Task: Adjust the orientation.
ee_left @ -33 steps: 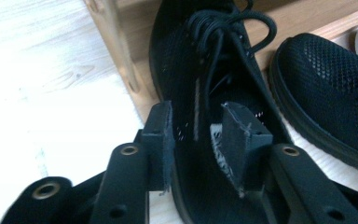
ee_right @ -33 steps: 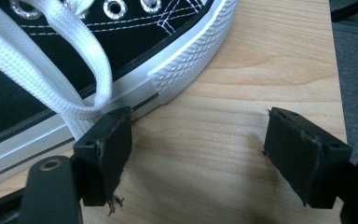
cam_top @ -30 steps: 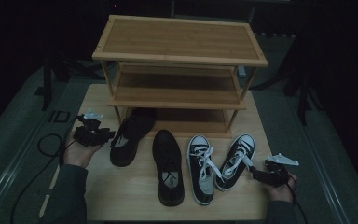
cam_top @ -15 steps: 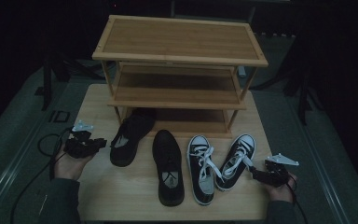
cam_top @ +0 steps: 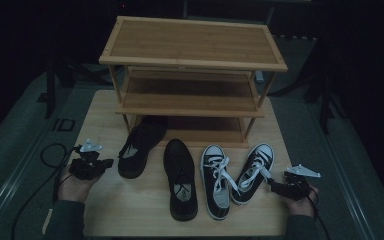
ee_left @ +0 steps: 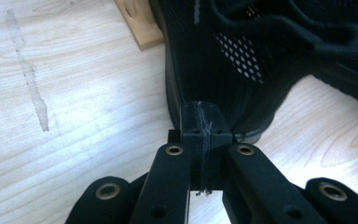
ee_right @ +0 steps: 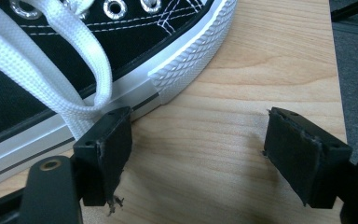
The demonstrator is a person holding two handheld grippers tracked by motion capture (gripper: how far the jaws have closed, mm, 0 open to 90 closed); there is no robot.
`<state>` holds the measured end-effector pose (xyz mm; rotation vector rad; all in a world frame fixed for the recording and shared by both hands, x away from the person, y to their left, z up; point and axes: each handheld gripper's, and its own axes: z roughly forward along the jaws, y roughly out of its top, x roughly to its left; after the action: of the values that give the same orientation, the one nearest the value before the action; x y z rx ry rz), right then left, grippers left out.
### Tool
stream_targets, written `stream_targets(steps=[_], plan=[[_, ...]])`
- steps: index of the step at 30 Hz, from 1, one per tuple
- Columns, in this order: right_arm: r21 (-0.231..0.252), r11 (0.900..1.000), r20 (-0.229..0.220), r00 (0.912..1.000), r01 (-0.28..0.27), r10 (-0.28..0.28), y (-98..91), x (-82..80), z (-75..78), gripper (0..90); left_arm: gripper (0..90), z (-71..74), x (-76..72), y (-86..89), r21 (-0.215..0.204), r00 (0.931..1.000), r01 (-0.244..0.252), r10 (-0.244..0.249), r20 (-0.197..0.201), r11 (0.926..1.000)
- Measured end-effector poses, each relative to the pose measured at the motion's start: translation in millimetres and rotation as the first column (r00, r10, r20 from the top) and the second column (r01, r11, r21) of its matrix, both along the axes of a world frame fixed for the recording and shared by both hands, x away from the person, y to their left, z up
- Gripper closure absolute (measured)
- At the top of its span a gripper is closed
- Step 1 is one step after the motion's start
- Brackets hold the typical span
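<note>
My left gripper [cam_top: 107,162] lies low over the table's left side, just left of a black mesh shoe [cam_top: 139,146] whose toe reaches under the rack. Its jaws have just been closing and now stand shut [ee_left: 204,133] with nothing between them, pointing at that shoe's [ee_left: 242,60] side. A second black shoe [cam_top: 180,181] lies mid-table. Two black-and-white sneakers [cam_top: 217,181] [cam_top: 253,167] sit to its right. My right gripper [cam_top: 274,185] rests open [ee_right: 196,151] beside the right sneaker [ee_right: 121,51], its left pad [ee_right: 107,154] against the white sole and a lace.
A three-shelf wooden shoe rack [cam_top: 192,60] stands at the back of the wooden table [cam_top: 130,215]. Dark floor surrounds the table. A cable [cam_top: 47,165] trails from the left gripper off the table's left edge.
My left gripper has drawn back from the black shoe toward the near left of the table, sunk lower, and shut its jaws. The right gripper has kept still.
</note>
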<state>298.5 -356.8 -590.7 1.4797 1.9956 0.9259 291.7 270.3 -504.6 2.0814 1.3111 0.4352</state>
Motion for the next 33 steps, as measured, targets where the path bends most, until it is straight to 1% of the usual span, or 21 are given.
stream_targets(steps=[1, 2, 4, 5, 7, 16, 17, 18, 19, 20, 21, 22, 23, 24, 27, 33], plan=[[0.000, 1.0000, 0.000, 1.0000, 0.000, 0.000, 0.0, 0.0, 0.0, 23.0, 90.0, -1.7, -4.9, -4.5, 0.009, 0.9999, 0.014, -0.014, -0.002, 0.9999], [0.000, 1.0000, 0.000, 1.0000, 0.000, 0.000, 0.0, 0.0, 0.0, 23.0, 90.0, -2.1, -6.2, -5.8, 0.011, 0.9999, 0.016, -0.016, 0.000, 0.9998], [0.001, 1.0000, 0.000, 1.0000, 0.001, -0.001, 0.1, 0.0, 0.0, 23.0, 90.0, -2.3, -7.9, -7.5, 0.011, 0.9998, 0.021, -0.021, -0.001, 0.9997], [0.000, 1.0000, 0.000, 1.0000, 0.000, 0.000, 0.0, 0.0, 0.0, 23.0, 90.0, -2.2, -12.3, -12.1, 0.012, 0.9994, 0.033, -0.033, -0.001, 0.9994], [0.000, 1.0000, 0.000, 1.0000, 0.000, 0.000, 0.0, 0.0, 0.0, 23.0, 90.0, -1.5, -15.1, -16.0, 0.005, 0.9991, 0.043, -0.043, 0.000, 0.9991], [-0.001, 1.0000, -0.001, 1.0000, 0.000, 0.000, 0.0, 0.0, 0.1, 23.0, 90.0, 4.0, -22.0, -30.9, 0.000, 0.9970, 0.077, -0.077, 0.008, 0.9970], [0.000, 1.0000, 0.000, 1.0000, 0.000, 0.000, 0.0, 0.0, 0.0, 23.0, 90.0, 5.2, -23.7, -35.0, 0.003, 0.9959, 0.090, -0.090, 0.012, 0.9960], [0.000, 1.0000, 0.000, 1.0000, 0.000, 0.000, 0.0, 0.0, 0.0, 23.0, 88.5, 5.2, -23.7, -35.0, 0.003, 0.9959, 0.090, -0.090, 0.012, 0.9960], [0.000, 1.0000, 0.000, 1.0000, 0.000, 0.000, 0.0, 0.0, 0.0, 23.0, 86.6, 5.5, -26.0, -40.0, 0.016, 0.9951, 0.096, -0.096, 0.021, 0.9952], [0.000, 1.0000, 0.000, 1.0000, 0.000, 0.000, 0.0, 0.0, 0.0, 23.0, 85.6, 5.5, -26.0, -40.0, 0.016, 0.9951, 0.096, -0.096, 0.021, 0.9952], [-0.001, 1.0000, 0.000, 1.0000, 0.000, 0.000, 0.0, 0.0, 0.0, 23.0, 84.5, 5.8, -27.9, -45.7, 0.014, 0.9942, 0.106, -0.106, 0.017, 0.9943], [-0.001, 1.0000, 0.000, 1.0000, 0.000, 0.000, 0.0, 0.0, 0.0, 23.0, 83.3, 5.8, -27.9, -45.7, 0.014, 0.9942, 0.106, -0.106, 0.017, 0.9943], [-0.001, 1.0000, 0.000, 1.0000, 0.000, 0.000, 0.0, 0.0, 0.1, 23.0, 82.4, 6.4, -29.8, -51.6, 0.014, 0.9925, 0.121, -0.121, 0.018, 0.9926], [-0.001, 1.0000, 0.000, 1.0000, 0.000, 0.000, 0.0, 0.0, 0.1, 23.0, 81.1, 6.4, -29.8, -51.6, 0.014, 0.9925, 0.121, -0.121, 0.018, 0.9926], [-0.001, 1.0000, -0.001, 1.0000, 0.000, 0.000, 0.0, 0.0, 0.1, 23.0, 78.2, 7.9, -30.8, -59.3, 0.004, 0.9897, 0.143, -0.143, 0.007, 0.9898], [-0.001, 1.0000, 0.000, 1.0000, 0.000, 0.000, 0.0, 0.0, 0.0, 23.0, 74.6, 9.5, -31.0, -66.7, -0.010, 0.9869, 0.161, -0.161, 0.004, 0.9869]])
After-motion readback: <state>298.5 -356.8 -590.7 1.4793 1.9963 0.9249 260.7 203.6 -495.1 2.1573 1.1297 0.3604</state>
